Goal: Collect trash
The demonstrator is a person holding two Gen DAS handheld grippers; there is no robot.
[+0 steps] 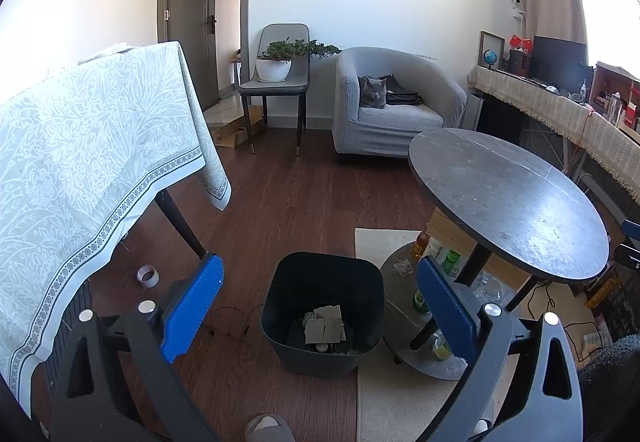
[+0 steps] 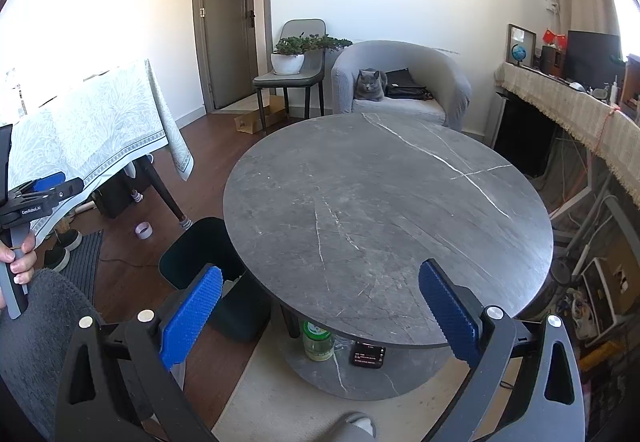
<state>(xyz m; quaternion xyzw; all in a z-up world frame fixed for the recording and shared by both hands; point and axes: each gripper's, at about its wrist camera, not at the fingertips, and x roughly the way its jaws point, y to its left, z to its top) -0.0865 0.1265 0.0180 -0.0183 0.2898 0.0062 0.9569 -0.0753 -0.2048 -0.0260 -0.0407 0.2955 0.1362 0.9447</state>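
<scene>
The trash bin (image 1: 322, 306) stands on the wooden floor (image 1: 280, 202) just beside the round desk (image 1: 508, 202), its dark, open mouth turned up toward the left wrist camera. Inside lie pieces of torn cardboard (image 1: 325, 326) and a few small pale scraps. One crumpled paper wad (image 1: 403, 267) sits on the desk's lower shelf (image 1: 400, 282), near the bottles (image 1: 452, 260), and looks like the nearest piece not yet collected (a judgement from its creased look alone). Such a wad is likely very light and soft; it should squash under the pads, so pinching it across its bulk, not at a loose edge, seems the safer hold. It may slide on the smooth shelf if nudged first.

The left gripper (image 1: 320, 274) hangs above the bin with its blue pads spread wide and nothing between them. The right gripper (image 2: 320, 278) is likewise wide apart and empty, poised over the bare grey top of the desk.

Further out, a roll of tape (image 1: 147, 276) lies on the floor under the cloth-covered table (image 1: 80, 146); whether it counts as trash I cannot tell. A grey cat (image 1: 372, 92) rests in the armchair (image 1: 400, 114) by the far wall, beside a potted plant (image 1: 276, 60) on a chair.
</scene>
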